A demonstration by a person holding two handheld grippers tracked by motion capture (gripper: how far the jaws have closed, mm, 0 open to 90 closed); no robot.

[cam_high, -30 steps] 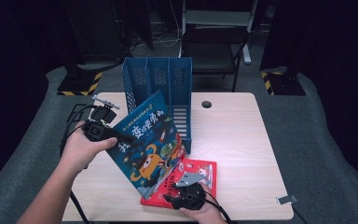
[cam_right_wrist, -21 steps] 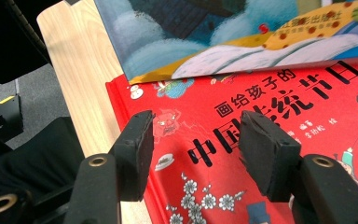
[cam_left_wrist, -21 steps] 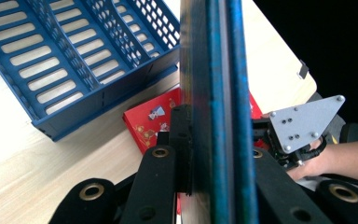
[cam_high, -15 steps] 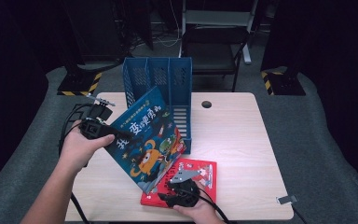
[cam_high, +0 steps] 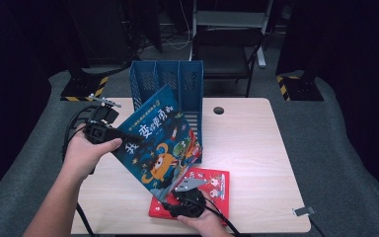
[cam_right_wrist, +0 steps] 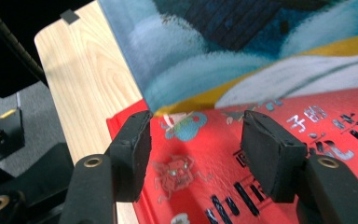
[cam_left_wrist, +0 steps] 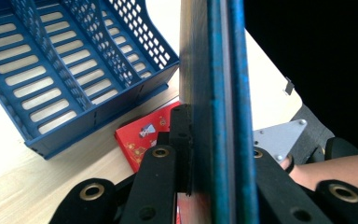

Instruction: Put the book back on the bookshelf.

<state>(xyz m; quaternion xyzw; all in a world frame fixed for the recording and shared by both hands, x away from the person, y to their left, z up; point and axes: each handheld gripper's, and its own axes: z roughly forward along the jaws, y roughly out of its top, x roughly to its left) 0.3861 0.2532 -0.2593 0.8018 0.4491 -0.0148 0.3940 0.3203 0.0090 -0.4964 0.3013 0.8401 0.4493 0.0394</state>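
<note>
A blue picture book (cam_high: 158,143) hangs tilted over the table, its lower corner over the red book (cam_high: 214,185). My left gripper (cam_high: 128,139) is shut on the blue book's left edge. In the left gripper view the jaws clamp the blue book's edge (cam_left_wrist: 219,93), with my left gripper (cam_left_wrist: 214,154) at its base. The red book (cam_right_wrist: 200,186) lies flat near the front edge. My right gripper (cam_high: 175,197) stands open just above it. In the right gripper view my right gripper (cam_right_wrist: 193,144) holds nothing, and the blue book's corner (cam_right_wrist: 242,46) hangs in front.
A blue file rack (cam_high: 168,84) with three slots stands at the back of the wooden table (cam_high: 256,143), right behind the blue book. The rack (cam_left_wrist: 51,70) lies close in the left gripper view. A chair (cam_high: 227,49) stands beyond the table. The table's right half is bare.
The blue book has risen slightly and tilted nearer the rack. My right gripper has crept a little left and forward over the red book, still open.
</note>
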